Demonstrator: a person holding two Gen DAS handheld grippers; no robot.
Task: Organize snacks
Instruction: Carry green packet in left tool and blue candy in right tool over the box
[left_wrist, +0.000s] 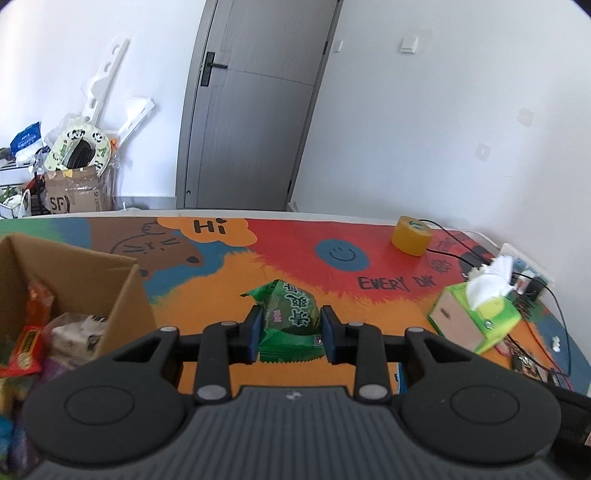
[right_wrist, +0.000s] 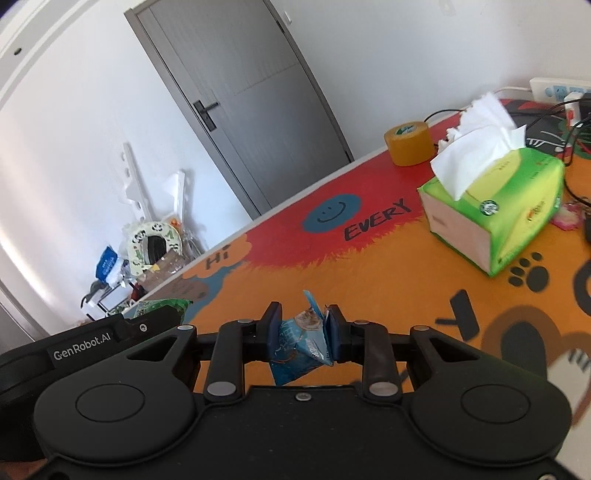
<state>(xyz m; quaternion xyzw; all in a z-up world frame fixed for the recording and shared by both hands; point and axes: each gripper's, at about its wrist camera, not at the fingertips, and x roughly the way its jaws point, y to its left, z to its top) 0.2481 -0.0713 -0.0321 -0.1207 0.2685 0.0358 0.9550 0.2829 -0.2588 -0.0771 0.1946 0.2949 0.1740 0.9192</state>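
My left gripper (left_wrist: 291, 325) is shut on a green snack packet (left_wrist: 290, 321), held a little above the colourful table mat (left_wrist: 229, 273). To its left stands an open cardboard box (left_wrist: 122, 280) with several snack packets inside, among them a red one (left_wrist: 27, 343). My right gripper (right_wrist: 303, 325) is shut on a small blue snack packet (right_wrist: 301, 343), crumpled between the pads above the orange part of the mat (right_wrist: 369, 280). The left gripper's black body (right_wrist: 88, 339) and a bit of its green packet (right_wrist: 162, 304) show at the left of the right wrist view.
A green tissue box (left_wrist: 480, 317) (right_wrist: 498, 218) stands on the right of the table. A yellow tape roll (left_wrist: 412, 236) (right_wrist: 408, 142) sits behind it near the far edge. Black cables (left_wrist: 546, 354) and a power strip (right_wrist: 561, 88) lie at the far right. A grey door (left_wrist: 251, 107) stands beyond the table.
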